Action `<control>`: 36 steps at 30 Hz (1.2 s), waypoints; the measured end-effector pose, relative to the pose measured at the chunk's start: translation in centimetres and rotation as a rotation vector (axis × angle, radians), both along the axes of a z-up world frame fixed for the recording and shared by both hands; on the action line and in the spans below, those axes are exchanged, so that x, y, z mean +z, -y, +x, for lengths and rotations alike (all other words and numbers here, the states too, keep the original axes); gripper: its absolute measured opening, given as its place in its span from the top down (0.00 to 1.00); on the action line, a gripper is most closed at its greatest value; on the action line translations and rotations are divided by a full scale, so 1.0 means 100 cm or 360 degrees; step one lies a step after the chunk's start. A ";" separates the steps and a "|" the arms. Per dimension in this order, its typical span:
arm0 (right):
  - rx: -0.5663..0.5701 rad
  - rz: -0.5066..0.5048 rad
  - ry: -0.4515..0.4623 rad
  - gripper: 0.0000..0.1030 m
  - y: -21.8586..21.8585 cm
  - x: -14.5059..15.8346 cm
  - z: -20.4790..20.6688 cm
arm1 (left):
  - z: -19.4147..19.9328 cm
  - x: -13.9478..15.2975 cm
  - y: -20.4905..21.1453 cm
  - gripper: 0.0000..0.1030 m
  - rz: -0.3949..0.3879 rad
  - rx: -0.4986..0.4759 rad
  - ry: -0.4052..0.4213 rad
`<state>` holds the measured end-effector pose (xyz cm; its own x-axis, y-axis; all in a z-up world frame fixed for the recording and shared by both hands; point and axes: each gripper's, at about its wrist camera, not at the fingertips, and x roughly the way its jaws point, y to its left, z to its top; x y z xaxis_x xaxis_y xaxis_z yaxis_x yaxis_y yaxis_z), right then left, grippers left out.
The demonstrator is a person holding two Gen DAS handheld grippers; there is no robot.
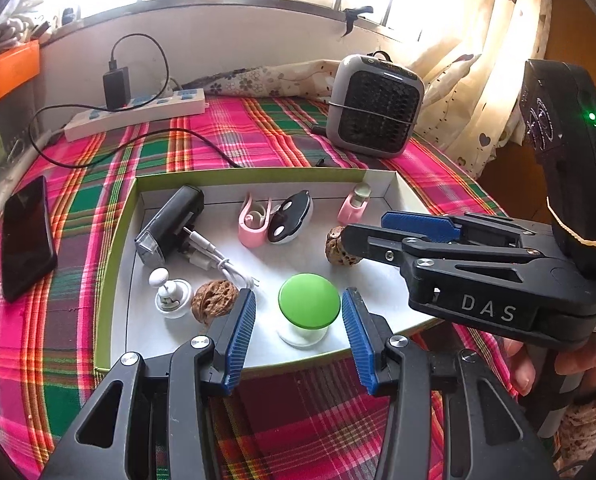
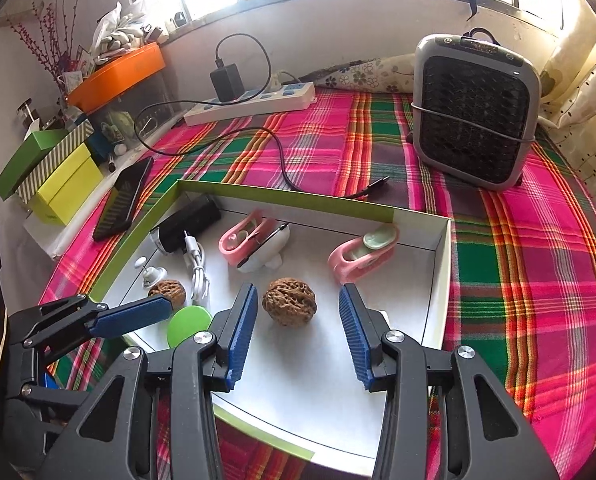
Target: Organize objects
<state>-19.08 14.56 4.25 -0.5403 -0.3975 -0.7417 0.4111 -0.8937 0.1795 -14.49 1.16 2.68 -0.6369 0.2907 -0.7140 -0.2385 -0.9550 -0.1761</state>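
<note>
While ribbed blue pads flank it untouched, the wrinkled brown walnut sits on the white tray floor between the right gripper's spread jaws; the left gripper, equally wide, brackets a smooth green-capped jar.

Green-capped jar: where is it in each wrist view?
Left wrist: green-capped jar low centre, between the open left tongs.
Right wrist: only its cap shows, lower left, behind the left tongs' blue pad.
Shared landmark: grey fan heater behind the tray.
</note>
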 end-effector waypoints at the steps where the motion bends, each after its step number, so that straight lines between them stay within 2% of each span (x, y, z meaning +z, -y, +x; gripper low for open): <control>1: -0.0007 0.0004 -0.0014 0.58 0.000 0.002 0.003 | 0.002 0.001 0.001 0.58 -0.0003 0.0016 -0.0002; 22: -0.0150 0.0018 -0.0159 0.58 -0.008 0.023 0.064 | 0.046 0.021 0.010 0.58 -0.0005 0.0096 -0.0094; 27: -0.0184 0.0048 -0.0137 0.58 -0.009 0.018 0.081 | 0.059 0.018 0.011 0.58 0.0004 0.0118 -0.0079; 36: -0.0229 0.0008 -0.0094 0.58 -0.018 0.006 0.107 | 0.079 0.001 0.008 0.58 -0.0016 0.0115 -0.0005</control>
<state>-8.40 16.38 4.85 -0.6341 -0.3090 -0.7088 0.2882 -0.9451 0.1543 -6.59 0.32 2.74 -0.6581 0.2371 -0.7146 -0.1697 -0.9714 -0.1661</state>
